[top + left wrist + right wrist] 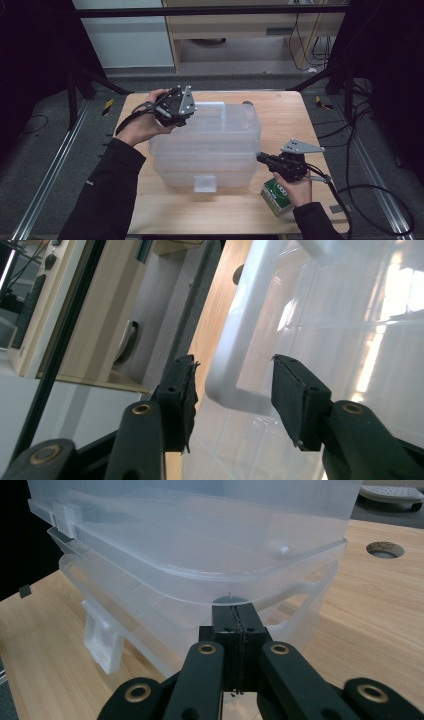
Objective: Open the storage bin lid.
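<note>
Left tongs point(232, 385) open astride clear bin point(210, 145) rim, right tongs point(235, 622) closed, empty, under its corner, green carton point(276, 197) lower right in high view

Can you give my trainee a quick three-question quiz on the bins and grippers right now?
1. True or false: the jaws of the left gripper stand open around the rim of the clear plastic bin.
2. What lies on the table just under the right hand? A) a green and white box B) a red cup C) a roll of tape
3. The right gripper has its jaws ____, with their tips at the corner of the bin's rim.

Key: 1 true. 2 A, the green and white box. 3 shut.
</note>
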A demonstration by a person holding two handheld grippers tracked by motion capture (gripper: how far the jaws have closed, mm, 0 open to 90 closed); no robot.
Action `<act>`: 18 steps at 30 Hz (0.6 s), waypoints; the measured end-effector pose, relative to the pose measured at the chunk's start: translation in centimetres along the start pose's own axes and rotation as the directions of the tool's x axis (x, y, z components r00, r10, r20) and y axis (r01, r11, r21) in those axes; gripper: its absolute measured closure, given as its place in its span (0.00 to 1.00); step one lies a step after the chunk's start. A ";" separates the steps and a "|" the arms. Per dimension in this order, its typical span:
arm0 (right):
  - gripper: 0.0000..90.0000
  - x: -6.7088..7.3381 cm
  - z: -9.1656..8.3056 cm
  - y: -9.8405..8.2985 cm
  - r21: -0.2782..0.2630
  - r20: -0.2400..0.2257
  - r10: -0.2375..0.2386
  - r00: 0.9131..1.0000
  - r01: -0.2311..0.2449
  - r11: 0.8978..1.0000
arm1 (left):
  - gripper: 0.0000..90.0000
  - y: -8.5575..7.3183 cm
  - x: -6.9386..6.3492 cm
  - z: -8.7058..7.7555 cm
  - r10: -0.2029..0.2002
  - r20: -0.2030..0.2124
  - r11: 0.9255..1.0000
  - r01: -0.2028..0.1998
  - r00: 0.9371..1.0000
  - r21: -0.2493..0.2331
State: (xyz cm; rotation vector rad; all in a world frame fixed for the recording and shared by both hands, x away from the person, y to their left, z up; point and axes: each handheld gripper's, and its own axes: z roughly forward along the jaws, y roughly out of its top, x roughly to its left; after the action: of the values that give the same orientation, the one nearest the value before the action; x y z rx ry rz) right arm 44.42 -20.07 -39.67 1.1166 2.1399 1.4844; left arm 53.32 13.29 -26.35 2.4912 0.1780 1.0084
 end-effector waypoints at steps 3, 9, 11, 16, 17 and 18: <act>1.00 0.0 0.0 0.0 0.002 -0.001 0.001 1.000 0.000 1.000 | 0.56 -0.6 -0.1 -0.9 -0.044 0.005 0.998 0.044 0.999 -0.045; 1.00 0.0 0.0 0.0 0.004 0.003 -0.001 1.000 0.001 1.000 | 0.56 -2.1 -0.1 -2.7 -0.148 -0.011 0.983 0.146 0.989 -0.114; 1.00 0.0 0.0 0.0 0.005 0.003 -0.003 1.000 0.003 1.000 | 0.58 -2.5 -0.1 -2.9 -0.170 -0.010 0.979 0.168 0.985 -0.118; 1.00 0.0 0.0 0.0 0.008 0.003 -0.004 1.000 0.004 1.000 | 0.63 -4.1 -0.7 -3.6 -0.245 -0.015 0.960 0.240 0.969 -0.142; 1.00 0.1 0.0 0.0 0.008 0.005 -0.005 1.000 0.005 1.000 | 0.64 -4.4 -0.7 -3.8 -0.259 -0.012 0.956 0.255 0.966 -0.149; 1.00 0.1 0.0 0.0 0.008 0.006 -0.005 1.000 0.005 1.000 | 0.65 -4.6 -0.9 -3.9 -0.277 -0.013 0.950 0.272 0.961 -0.156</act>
State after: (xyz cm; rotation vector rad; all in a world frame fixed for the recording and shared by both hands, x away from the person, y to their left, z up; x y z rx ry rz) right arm 44.38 -20.01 -39.67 1.1161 2.1444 1.4701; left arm 50.26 18.55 -26.50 2.2352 0.4293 0.9124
